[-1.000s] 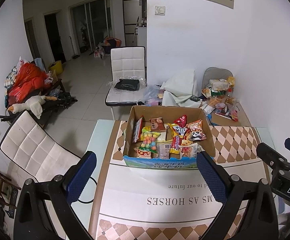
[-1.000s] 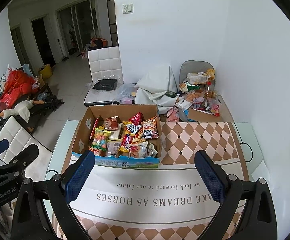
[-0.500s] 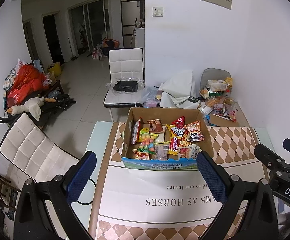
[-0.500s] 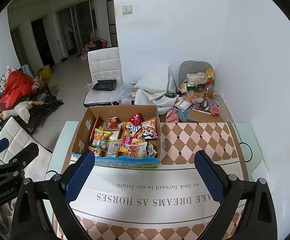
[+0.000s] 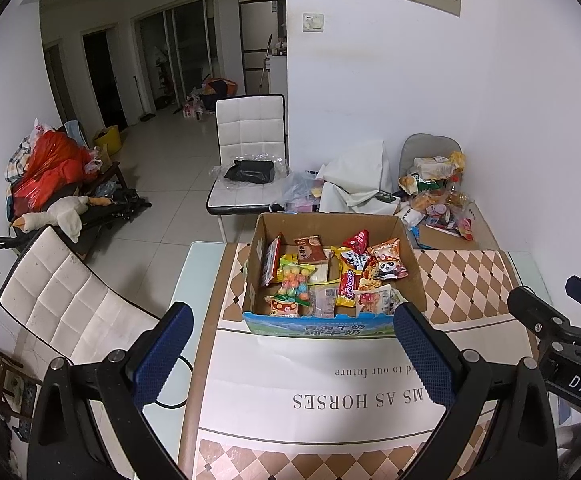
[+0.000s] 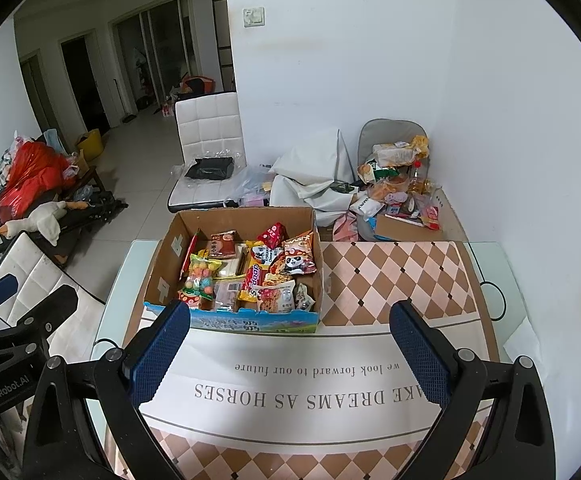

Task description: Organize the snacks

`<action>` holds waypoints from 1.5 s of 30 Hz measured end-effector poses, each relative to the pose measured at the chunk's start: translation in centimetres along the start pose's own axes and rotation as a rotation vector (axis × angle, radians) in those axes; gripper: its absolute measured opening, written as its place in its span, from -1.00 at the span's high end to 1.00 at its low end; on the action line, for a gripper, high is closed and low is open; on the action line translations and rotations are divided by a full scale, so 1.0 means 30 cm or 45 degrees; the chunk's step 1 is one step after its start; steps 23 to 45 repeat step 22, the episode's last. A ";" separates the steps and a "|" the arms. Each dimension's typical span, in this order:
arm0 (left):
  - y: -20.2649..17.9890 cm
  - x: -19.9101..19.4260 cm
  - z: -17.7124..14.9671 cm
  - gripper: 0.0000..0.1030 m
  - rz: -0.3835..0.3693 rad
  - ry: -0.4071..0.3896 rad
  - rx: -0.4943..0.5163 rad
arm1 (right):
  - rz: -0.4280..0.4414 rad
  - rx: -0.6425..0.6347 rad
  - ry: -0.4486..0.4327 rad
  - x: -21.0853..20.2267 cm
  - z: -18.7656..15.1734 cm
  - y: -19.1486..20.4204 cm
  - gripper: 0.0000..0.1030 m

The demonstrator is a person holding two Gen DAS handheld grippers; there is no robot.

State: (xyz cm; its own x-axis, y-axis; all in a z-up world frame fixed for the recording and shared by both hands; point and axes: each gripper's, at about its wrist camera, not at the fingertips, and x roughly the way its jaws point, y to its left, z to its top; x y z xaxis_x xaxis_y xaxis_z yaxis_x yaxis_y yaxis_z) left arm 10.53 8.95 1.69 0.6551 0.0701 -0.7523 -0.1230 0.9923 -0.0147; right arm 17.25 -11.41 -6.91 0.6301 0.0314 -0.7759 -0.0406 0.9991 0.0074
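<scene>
Hovering above the near half of the desk (image 5: 466, 280), the left tool (image 5: 294, 354) is spread wide with nothing between its blue pads (image 5: 164, 354). The right tool (image 6: 290, 350) is just as wide apart and equally empty — in the left wrist view its black frame shows at the right edge, beside the left one.

A cardboard box (image 5: 326, 226) stands on the desk's far left part, on a checkered cloth (image 6: 390, 276) with a pale printed band across the near side. Its flaps are up and its near wall carries a blue and green print. Inside lie the snacks (image 5: 330, 276), packed close together: a yellow and red packet (image 6: 255, 276) slanting through the middle, a panda-printed bag (image 6: 298, 256) at the far right, a small red pouch (image 6: 273, 236) behind it, a clear bag of coloured balls (image 5: 292, 282) to the left, a brown packet (image 5: 309, 249) at the far side, and a cookie pack (image 6: 276, 298) near the front wall.

Beyond the desk's far right corner, against the wall, sits a loose heap of more packets (image 6: 398, 184) on and around a second, flatter box (image 6: 404, 228) — well apart from the open box. A white chair (image 5: 250, 152) stands past the desk with a dark bag on its seat, and another white chair (image 5: 62, 304) is at the left.
</scene>
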 end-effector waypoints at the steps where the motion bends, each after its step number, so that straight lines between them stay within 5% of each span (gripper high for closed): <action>1: 0.000 0.000 0.000 -0.99 0.000 0.000 0.000 | -0.001 0.003 0.000 -0.001 -0.002 -0.001 -0.98; 45: 0.010 -0.020 -0.011 -0.99 0.001 -0.028 0.016 | -0.008 0.003 -0.004 -0.003 -0.007 -0.008 -0.98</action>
